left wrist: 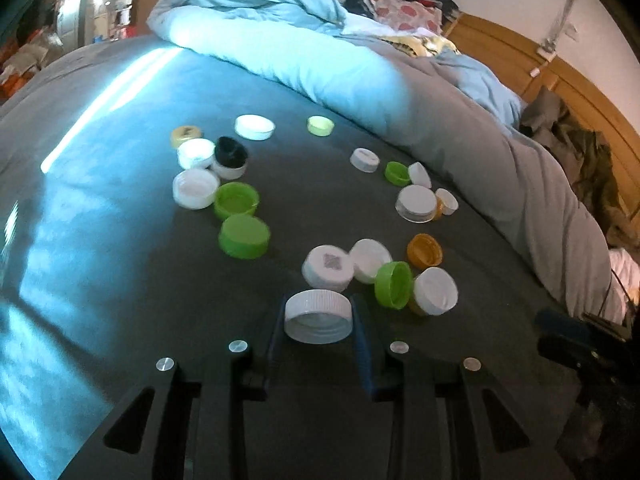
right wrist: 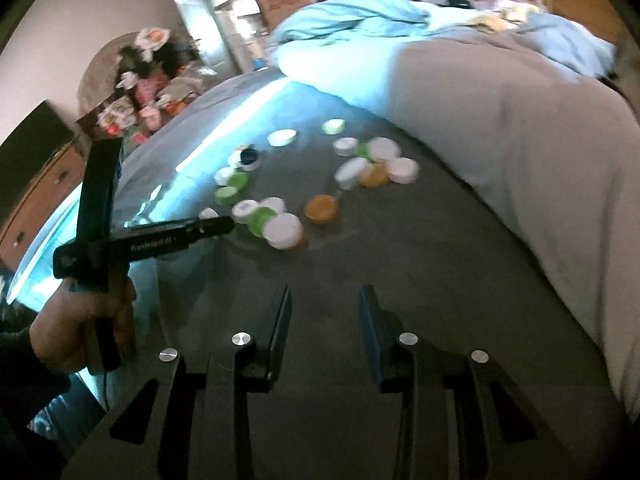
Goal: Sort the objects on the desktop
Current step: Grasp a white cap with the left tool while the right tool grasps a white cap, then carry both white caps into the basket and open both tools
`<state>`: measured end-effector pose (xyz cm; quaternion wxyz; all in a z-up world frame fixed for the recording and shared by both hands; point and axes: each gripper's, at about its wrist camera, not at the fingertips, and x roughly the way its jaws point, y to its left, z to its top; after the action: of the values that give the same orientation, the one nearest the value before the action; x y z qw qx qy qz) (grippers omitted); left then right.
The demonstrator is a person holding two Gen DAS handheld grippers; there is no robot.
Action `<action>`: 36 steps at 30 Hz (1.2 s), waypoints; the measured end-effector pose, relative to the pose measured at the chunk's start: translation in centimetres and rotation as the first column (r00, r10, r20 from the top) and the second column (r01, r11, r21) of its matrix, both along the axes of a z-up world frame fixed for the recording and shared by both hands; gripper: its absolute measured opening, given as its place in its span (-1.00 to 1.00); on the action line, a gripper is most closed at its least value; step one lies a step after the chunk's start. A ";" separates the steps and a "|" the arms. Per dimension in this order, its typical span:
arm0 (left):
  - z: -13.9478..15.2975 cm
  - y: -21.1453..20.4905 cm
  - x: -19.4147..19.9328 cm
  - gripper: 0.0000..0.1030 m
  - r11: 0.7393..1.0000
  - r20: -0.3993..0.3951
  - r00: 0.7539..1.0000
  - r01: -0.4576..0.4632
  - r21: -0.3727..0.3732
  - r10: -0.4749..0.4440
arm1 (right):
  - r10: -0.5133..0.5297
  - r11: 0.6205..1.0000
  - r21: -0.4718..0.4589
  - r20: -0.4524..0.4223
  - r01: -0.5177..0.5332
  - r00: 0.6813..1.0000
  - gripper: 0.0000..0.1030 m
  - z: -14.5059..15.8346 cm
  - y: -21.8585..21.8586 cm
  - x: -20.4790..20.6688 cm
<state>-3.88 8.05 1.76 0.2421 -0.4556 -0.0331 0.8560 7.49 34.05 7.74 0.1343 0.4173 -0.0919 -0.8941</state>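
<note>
Many bottle caps, white, green, orange and one black, lie on a grey bed sheet [left wrist: 328, 208]. My left gripper [left wrist: 319, 320] is shut on a white ribbed cap [left wrist: 318, 315], open side toward the camera, held between its blue pads. Just beyond it lie a white cap [left wrist: 328, 266], a green cap on edge [left wrist: 394, 284] and an orange cap [left wrist: 425, 250]. A group with two green caps [left wrist: 244, 236] and the black cap [left wrist: 230, 151] lies further left. My right gripper [right wrist: 325, 312] is open and empty above the sheet, short of the caps [right wrist: 284, 230]. The left gripper's body [right wrist: 144, 244] and the hand show in the right wrist view.
A rolled blue and grey duvet [left wrist: 360, 64] borders the sheet at the back and right. A wooden headboard [left wrist: 568, 84] stands at far right. Clutter and a wooden dresser [right wrist: 36, 184] stand beyond the bed's left edge.
</note>
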 end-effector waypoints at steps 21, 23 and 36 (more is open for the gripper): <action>-0.7 -0.9 -0.1 -0.36 1.000 0.017 1.000 -0.017 0.021 0.017 | -0.028 0.998 0.063 -0.058 0.031 0.998 -0.46 -0.1 -1.6 -5.4; -0.2 -0.7 0.2 -0.36 1.000 0.012 1.000 -0.011 0.019 0.011 | -0.075 0.996 0.045 -0.079 0.079 0.994 -0.46 1.3 0.0 -4.4; 14.4 -3.6 2.6 -0.35 0.998 -0.198 0.978 -0.061 0.020 0.064 | -0.081 0.991 0.085 -0.192 0.099 0.978 -0.46 10.0 -0.9 -3.4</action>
<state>-1.29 4.44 16.11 0.2203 -0.3652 -0.0288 0.9040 4.11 33.14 17.73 0.0819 0.3322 -0.0554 -0.9380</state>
